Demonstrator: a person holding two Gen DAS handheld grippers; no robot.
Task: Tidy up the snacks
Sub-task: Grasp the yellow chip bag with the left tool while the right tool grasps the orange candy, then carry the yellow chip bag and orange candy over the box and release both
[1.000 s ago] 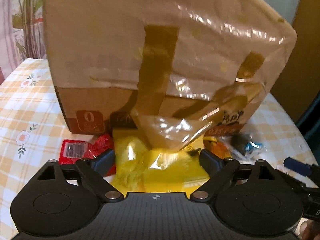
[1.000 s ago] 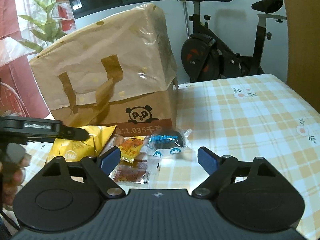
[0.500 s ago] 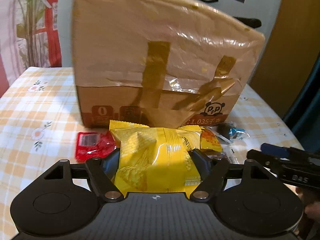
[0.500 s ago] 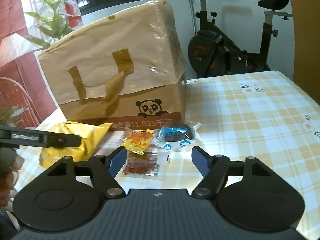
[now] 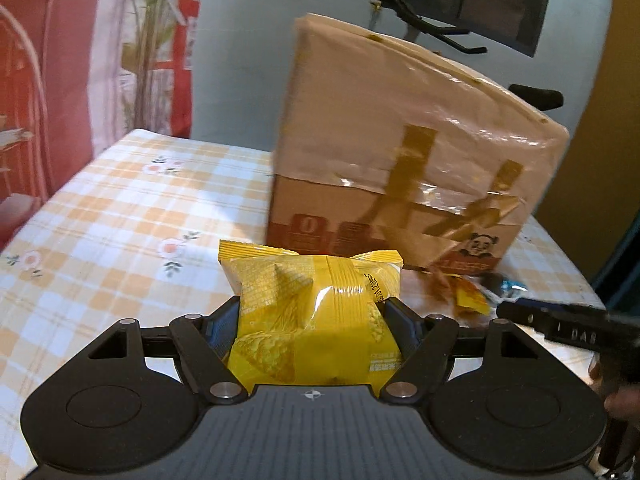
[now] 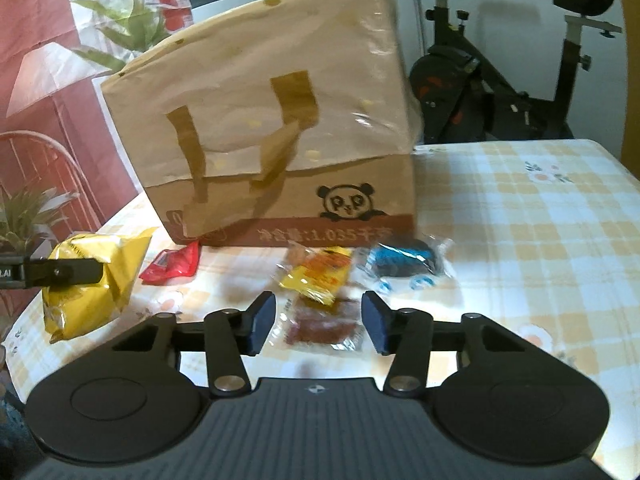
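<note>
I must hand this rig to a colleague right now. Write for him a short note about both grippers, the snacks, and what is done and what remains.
Left gripper: shut on the yellow snack bag, held off the table.
Right gripper: open, empty, hovering over the clear packet with brown snack.
On the checked tablecloth, in front of the cardboard box: red packet, small yellow-orange packet, blue-black packet.
Done: yellow bag picked up.
Left: place it, then sort the other four.

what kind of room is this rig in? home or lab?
Most likely a home living or dining room: a table with a floral checked tablecloth, an exercise bike against the wall, and leafy plants by a red patterned curtain.
</note>
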